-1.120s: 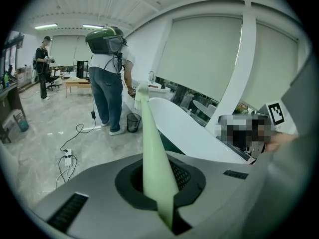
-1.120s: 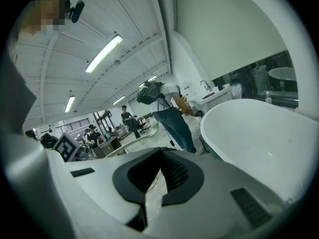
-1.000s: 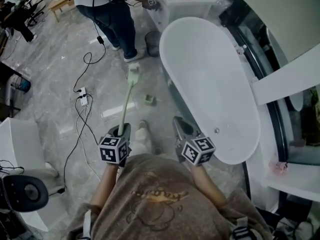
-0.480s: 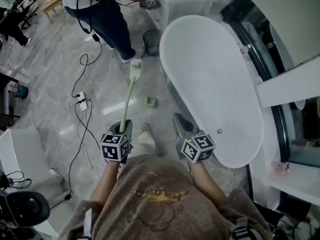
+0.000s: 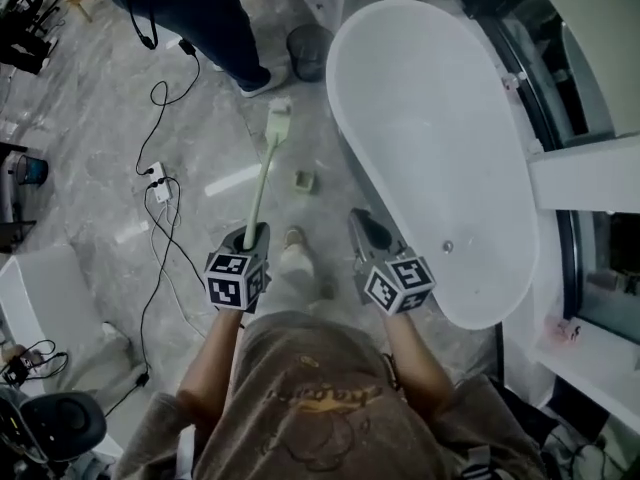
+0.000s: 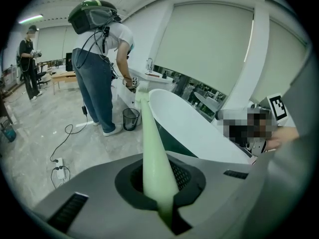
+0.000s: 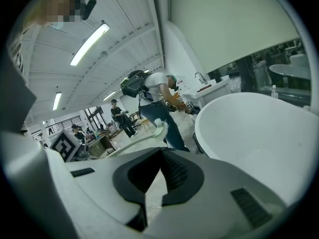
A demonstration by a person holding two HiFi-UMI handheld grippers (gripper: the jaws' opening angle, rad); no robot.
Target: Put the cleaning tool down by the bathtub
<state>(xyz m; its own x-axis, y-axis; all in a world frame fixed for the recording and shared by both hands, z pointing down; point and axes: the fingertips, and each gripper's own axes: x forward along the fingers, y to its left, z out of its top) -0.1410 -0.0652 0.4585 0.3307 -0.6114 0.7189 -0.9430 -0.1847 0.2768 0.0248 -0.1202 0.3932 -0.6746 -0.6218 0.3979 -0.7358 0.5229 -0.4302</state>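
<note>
The left tongs (image 5: 254,236) are clamped shut on the near end of the brush (image 5: 262,180) - its pale green handle sits pinched between the dark pads and runs straight out ahead of them, ending in a whitish head well beyond the tips. Whether that head touches the floor (image 5: 100,118) cannot be told from above. The right tongs (image 5: 362,224) are just to the right of the left pair, level with them, closed tip to tip with nothing between the pads; only floor shows through the slot behind the tips. The tub (image 5: 430,138) - white, oval, empty - lies ahead and to the right of the right tongs, its near rim just beside them, so the brush is off to the tub's left with a strip of floor between. A small green block (image 5: 305,181) lies on the floor ahead, between the two pairs of tongs and right of the handle. A bin (image 5: 308,53) stands past the brush head by the tub's far end, and a person (image 5: 200,18) stands beyond it. Left of the left tongs a cable (image 5: 165,223) trails across the floor.
</note>
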